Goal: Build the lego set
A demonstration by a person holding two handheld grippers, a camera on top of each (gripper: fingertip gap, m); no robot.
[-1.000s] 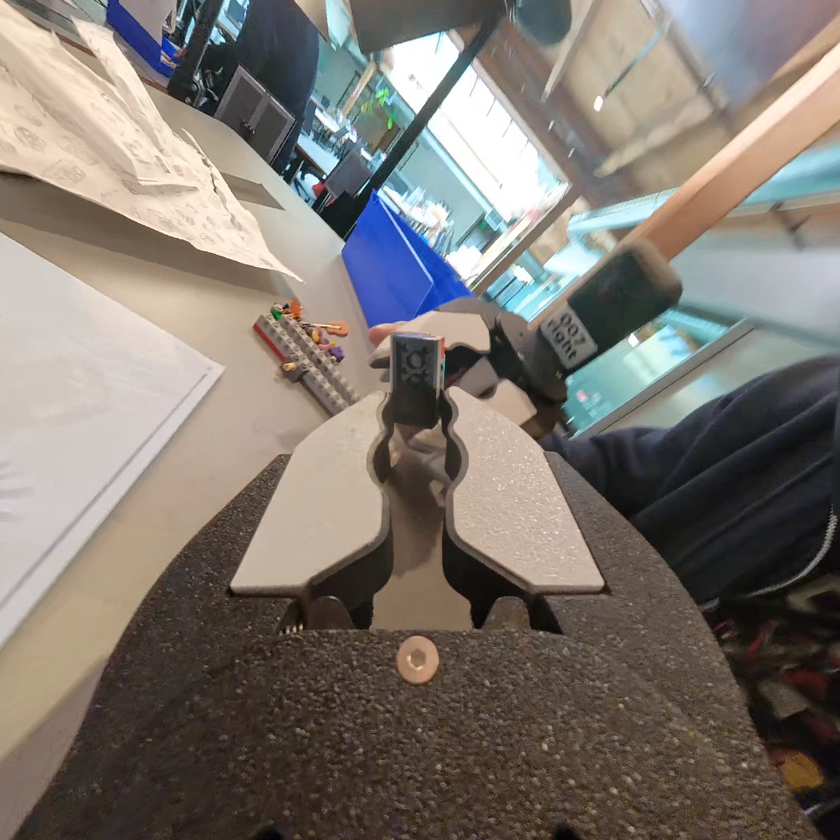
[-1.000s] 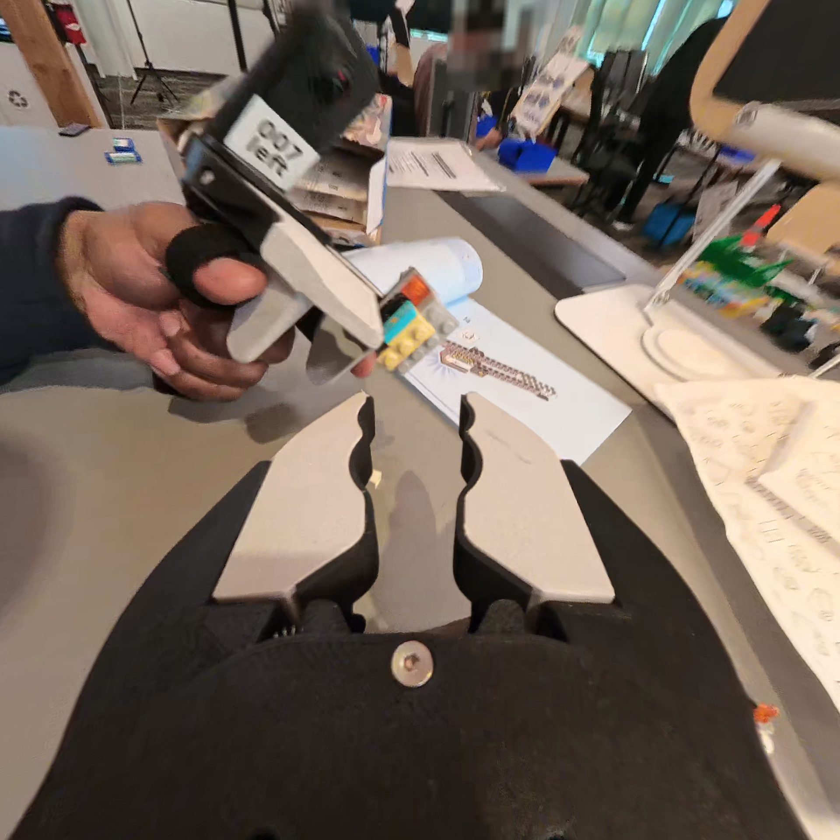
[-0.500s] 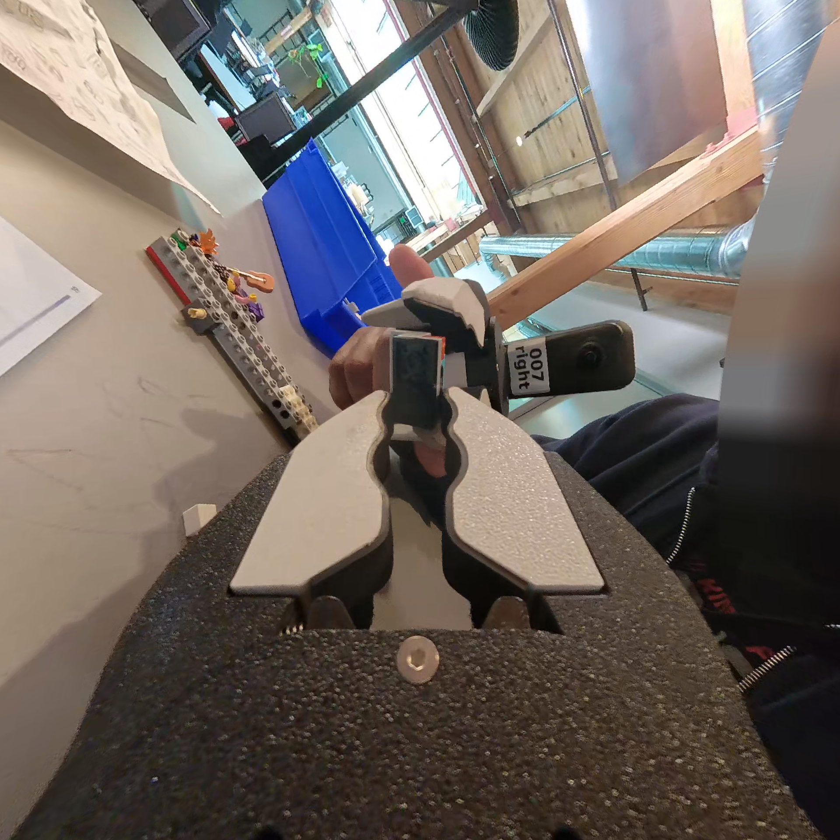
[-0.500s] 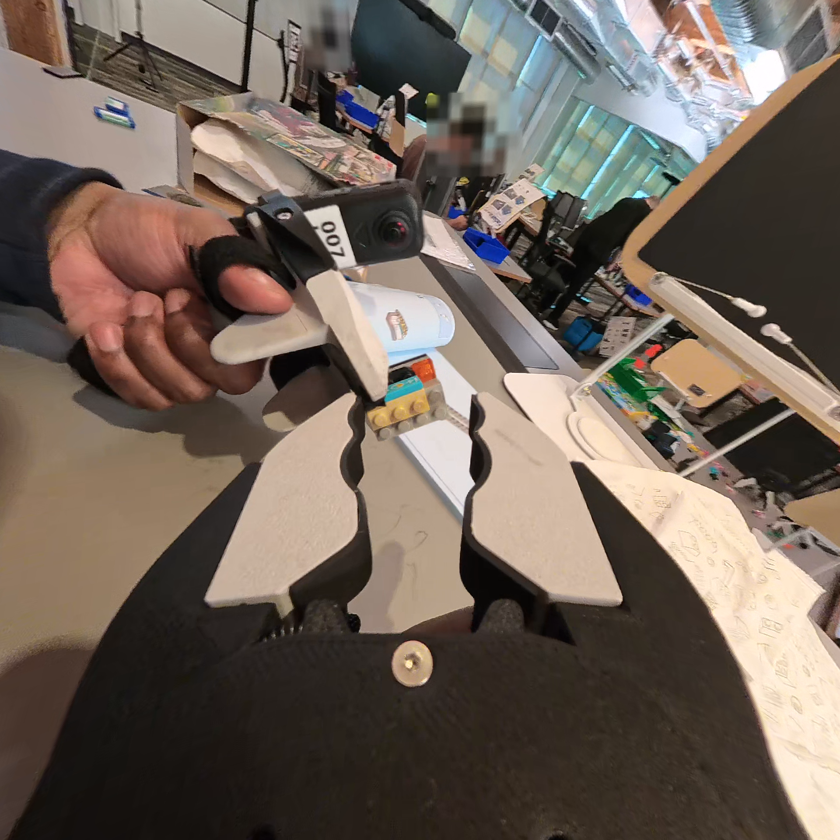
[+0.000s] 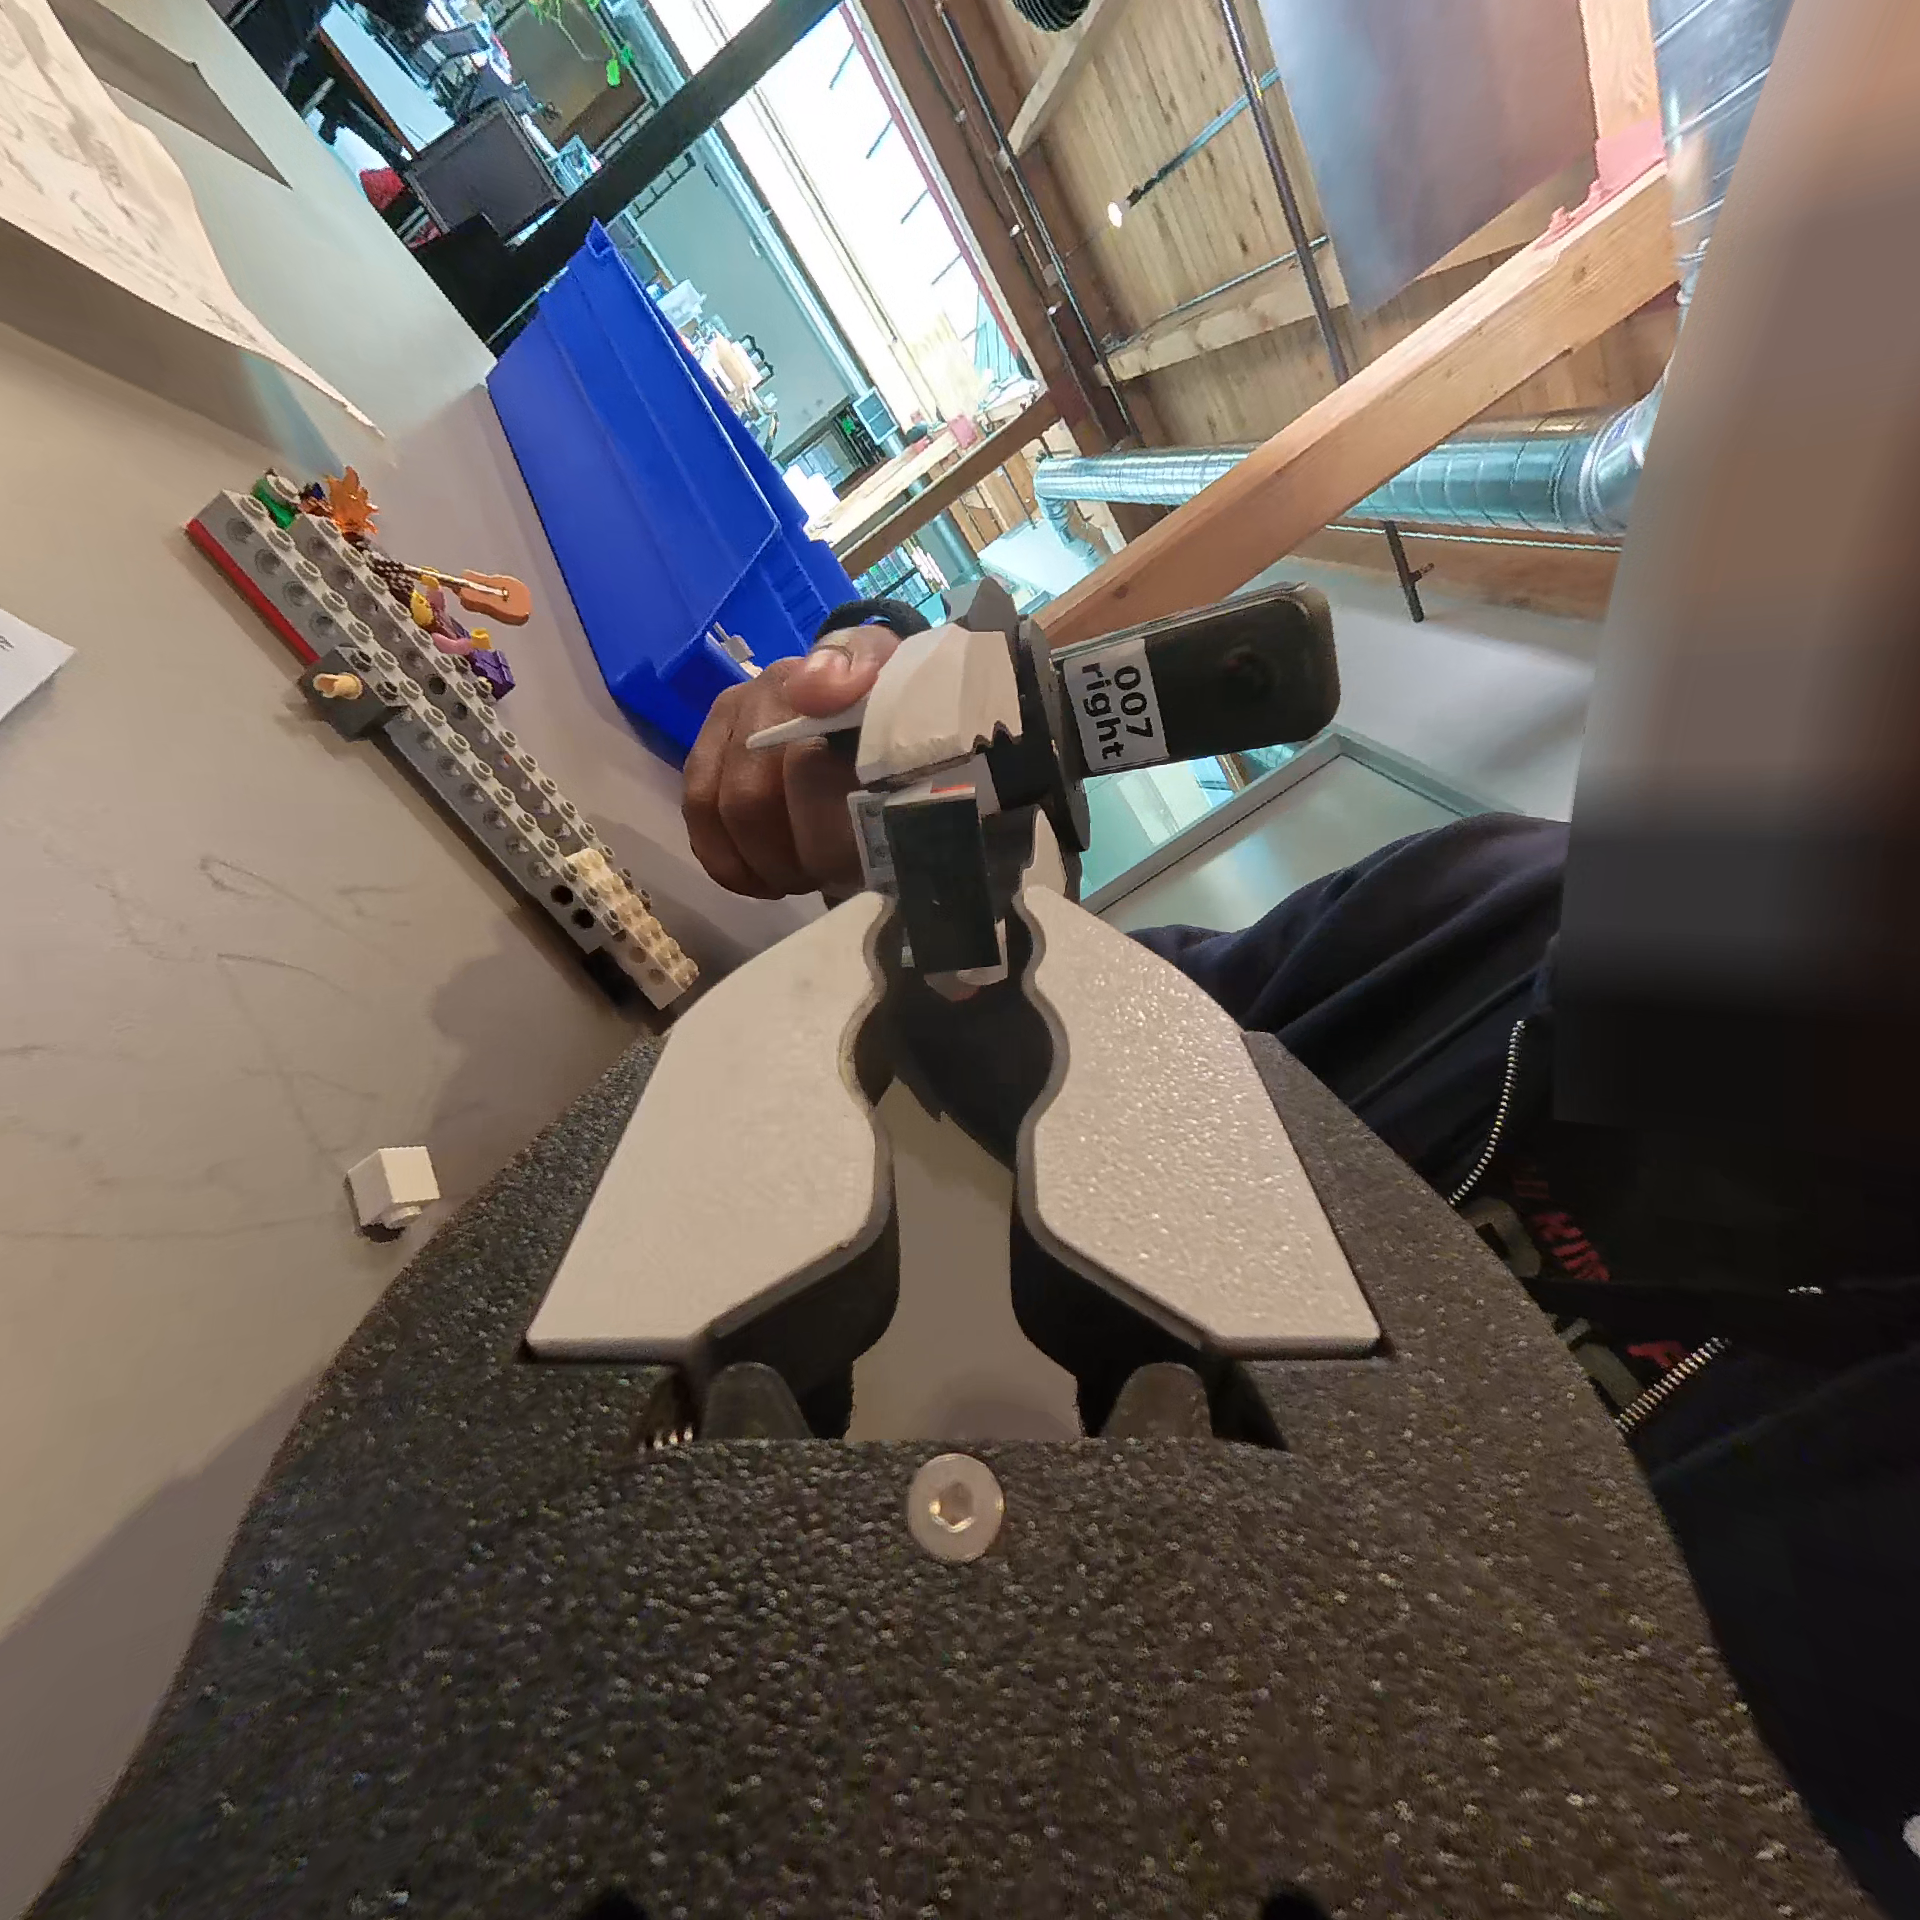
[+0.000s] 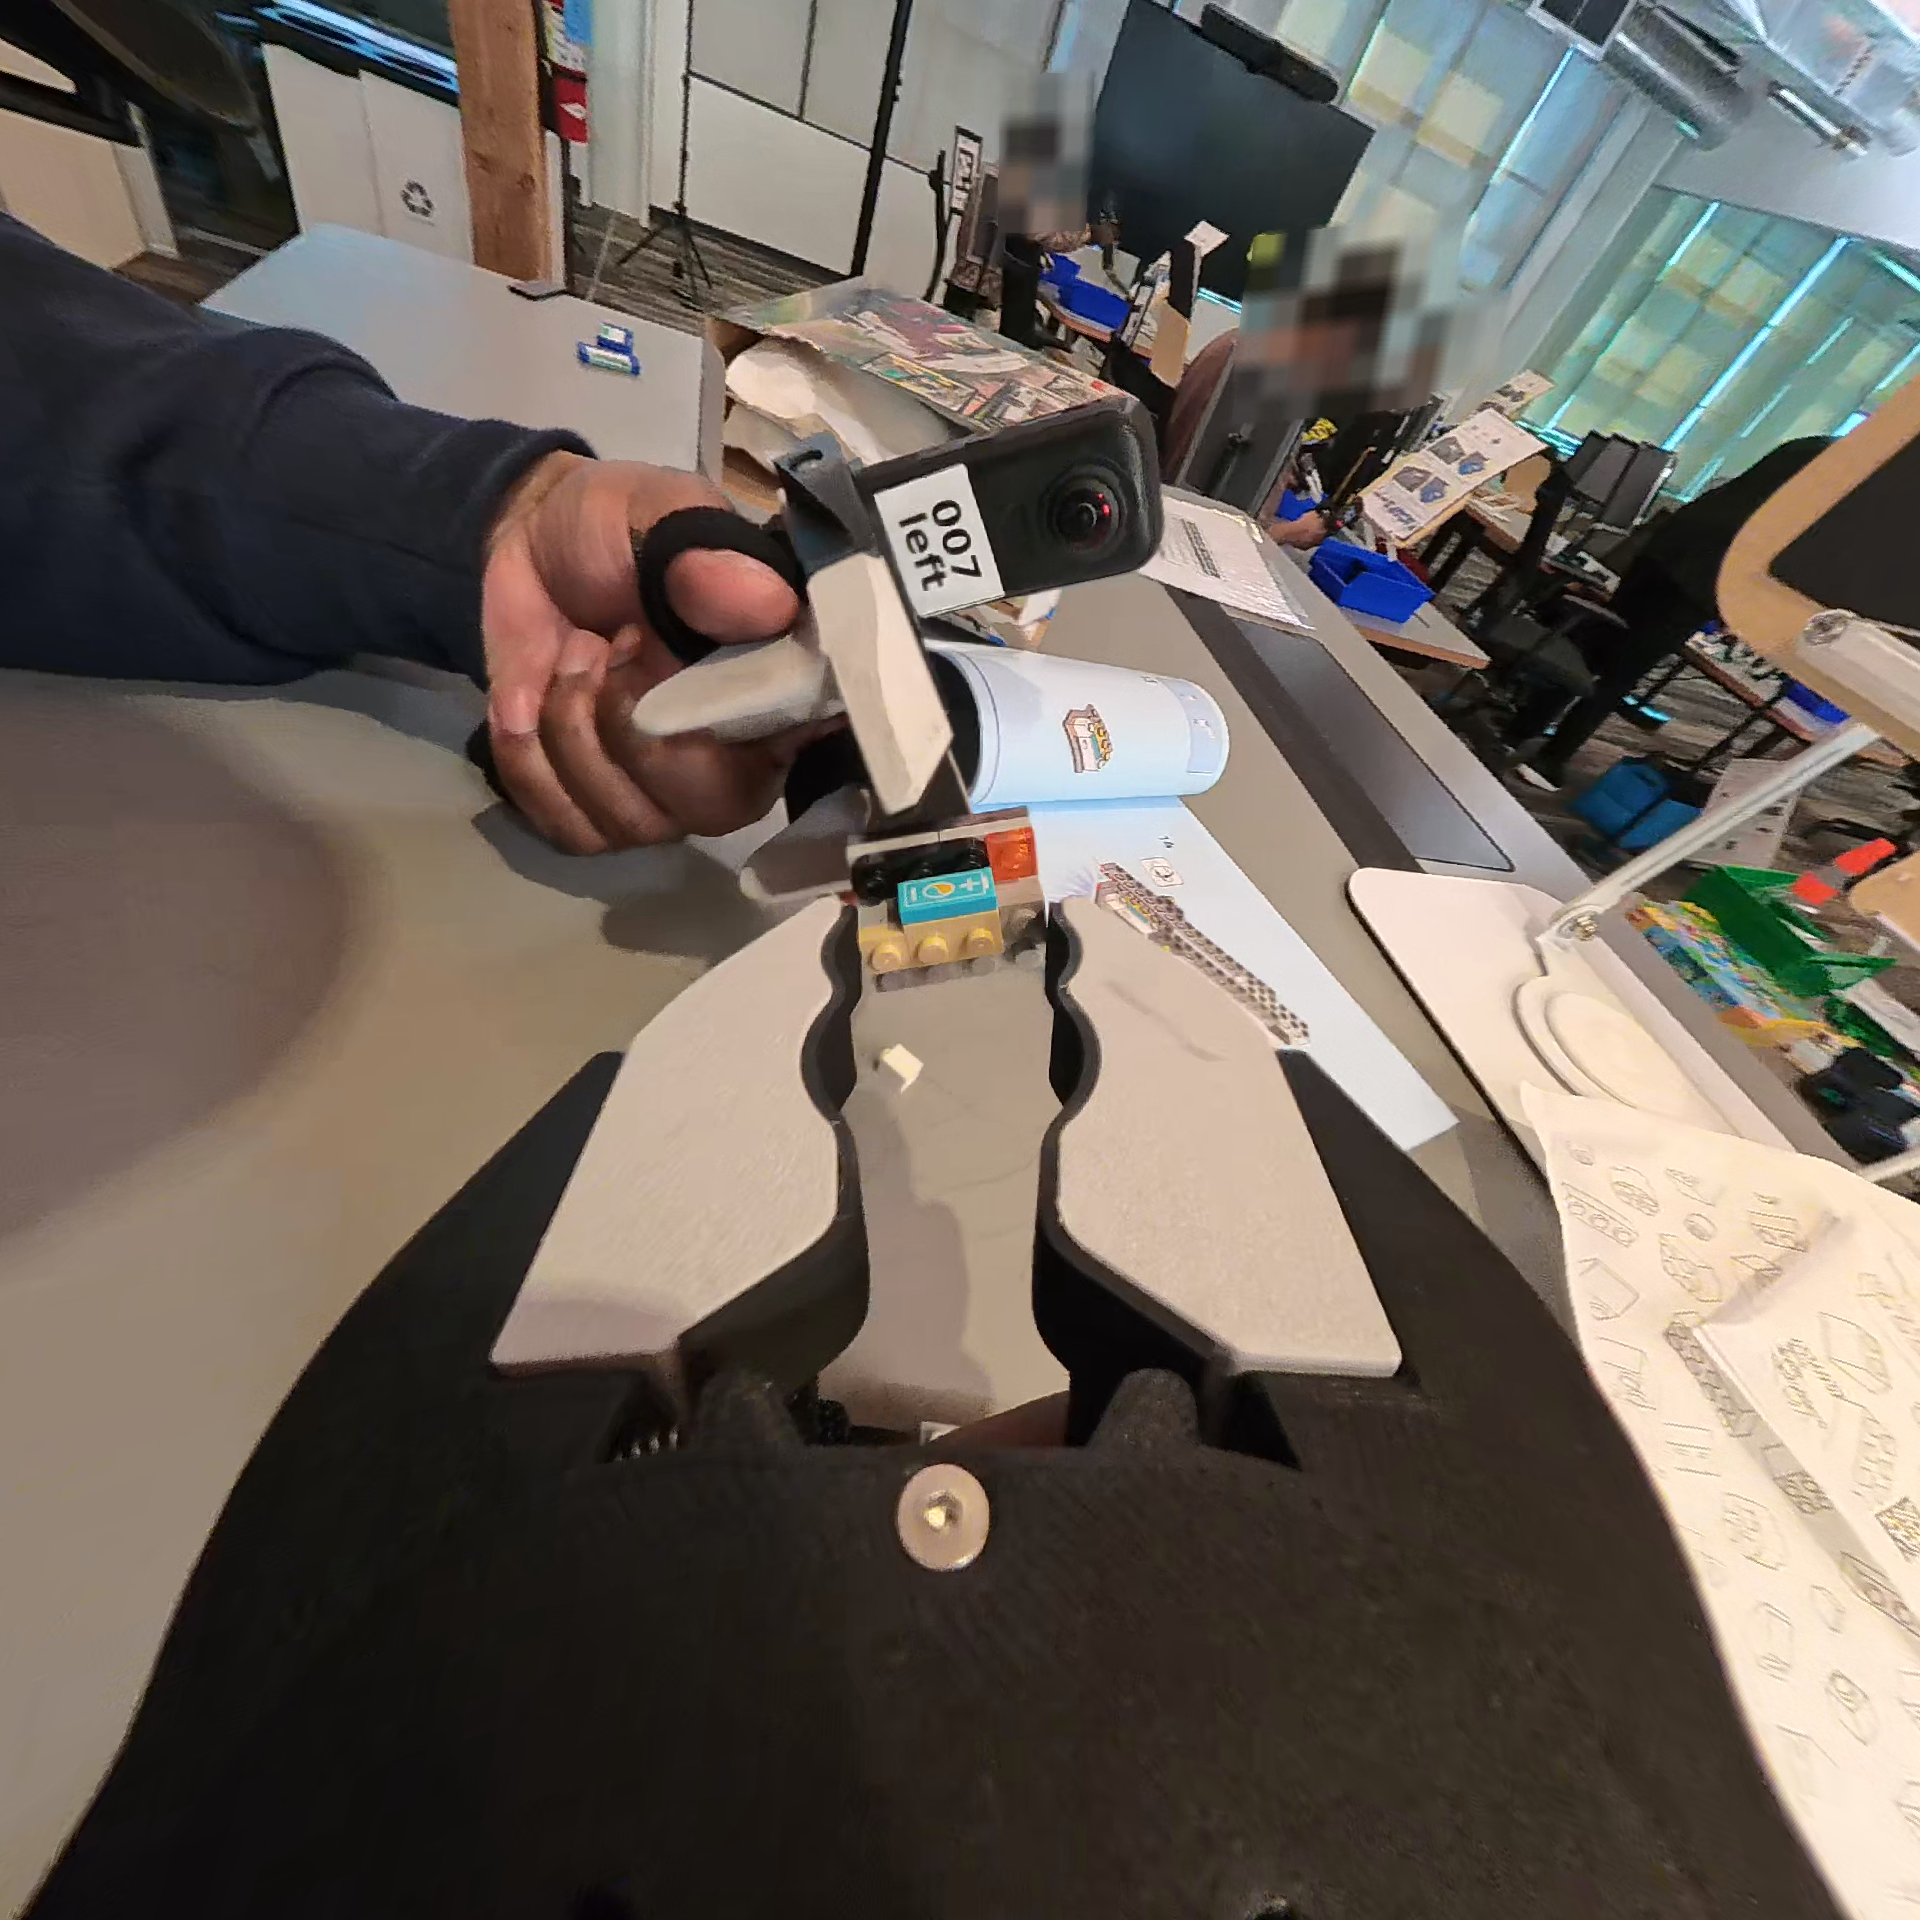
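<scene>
Above the grey table [image 6: 260, 935], the left gripper [image 6: 883, 831] clamps a small brick assembly [image 6: 951, 904] (tan, teal, orange) by its dark end, leaving studs exposed; the right gripper [image 6: 948, 945] brackets its sides, contact unclear.

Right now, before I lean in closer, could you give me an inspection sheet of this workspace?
Surface: grey table, nothing spilled.
Things in hand: small brick assembly, black, teal, tan and orange.
Clutter: long grey brick strip, loose white brick, rolled booklet, printed sheets, blue bin.
Grippers: left gripper has its jaws clamped on the assembly; right gripper has a jaw on each side of it, contact unclear.
Cables: nothing seen.
Surroundings: open workshop, desks, people seated farther off.
</scene>
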